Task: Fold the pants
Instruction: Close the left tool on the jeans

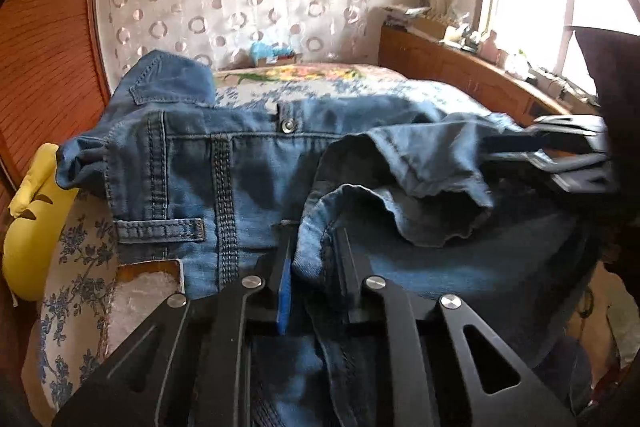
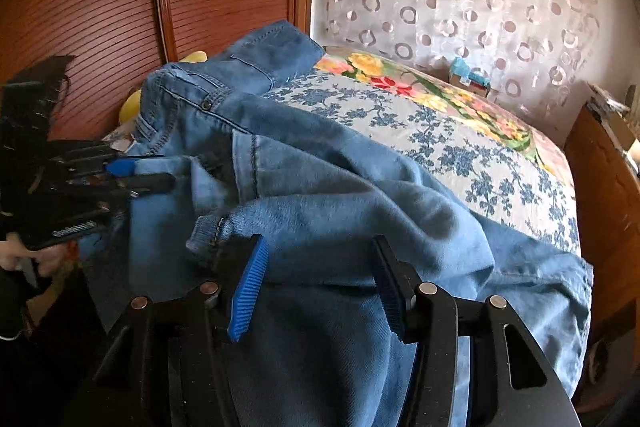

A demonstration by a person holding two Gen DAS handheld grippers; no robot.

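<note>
Both leg hems lie side by side, the left gripper [image 1: 310, 247] pinching one [image 1: 316, 227], the right gripper's [image 2: 320, 267] half-open fingers straddling the other [image 2: 216, 227], waistband [image 1: 224, 127] far ahead.

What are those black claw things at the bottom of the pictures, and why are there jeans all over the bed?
Those claws are two grabbing tools, and a person holds one in each hand. Each tool carries a little camera looking along its fingers, so you get one picture per tool.

One picture comes from the left gripper. Its fingers are pinched shut on a fold of the blue jeans.

The other comes from the right gripper. Its fingers stand wider, with a bunch of jeans cloth between them; I cannot tell whether they squeeze it.

The jeans lie on a bed with a flowery bedspread. A yellow soft thing sits at the bed's edge. The person is folding the jeans.
</note>
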